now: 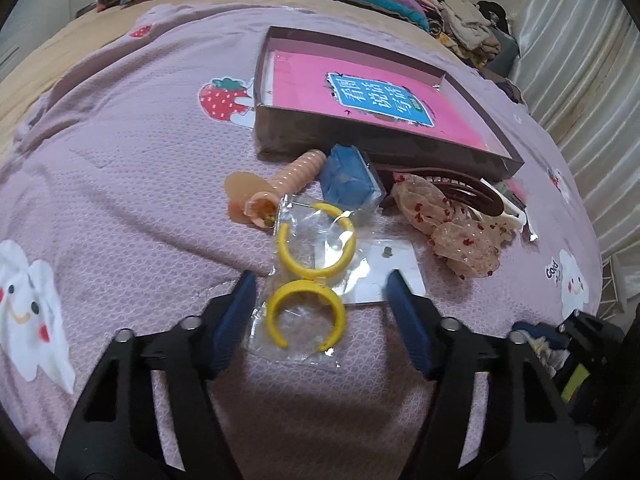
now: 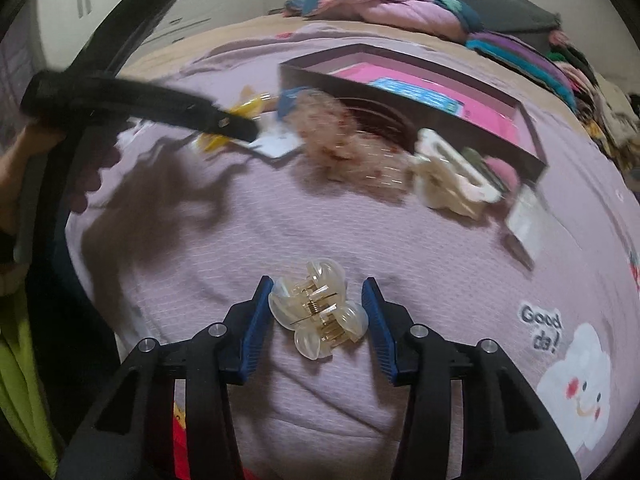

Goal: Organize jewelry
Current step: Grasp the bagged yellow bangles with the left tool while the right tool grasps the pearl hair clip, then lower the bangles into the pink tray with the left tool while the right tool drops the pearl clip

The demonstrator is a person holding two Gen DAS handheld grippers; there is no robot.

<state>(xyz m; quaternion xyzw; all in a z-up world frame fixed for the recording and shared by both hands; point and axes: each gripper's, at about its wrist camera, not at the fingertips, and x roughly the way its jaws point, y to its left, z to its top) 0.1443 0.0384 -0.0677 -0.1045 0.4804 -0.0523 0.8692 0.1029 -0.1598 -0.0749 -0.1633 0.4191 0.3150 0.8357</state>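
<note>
A wide bed (image 1: 120,184) fills the room, spread with a mauve quilted cover (image 2: 280,216) printed with strawberries and smiling white clouds over a tan sheet (image 1: 36,76). At its head, crumpled pink and teal floral bedding (image 2: 384,4) and a heap of folded clothes (image 1: 468,28) lie bunched. Pale striped curtains (image 1: 580,64) hang on one side; white cabinet doors (image 2: 84,4) stand on the other.

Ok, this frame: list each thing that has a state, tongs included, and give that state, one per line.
Left tongs: open, straddling the nearer yellow hoop, pads not touching it.
Right tongs: open, around the clear claw clip; contact unclear.
Yellow hoops: flat on the bed, in clear wrap.
Clear claw clip: closed, lying on the bed.
Brown box: open, pink book inside.
Cream claw clip: lying beside the box.
</note>
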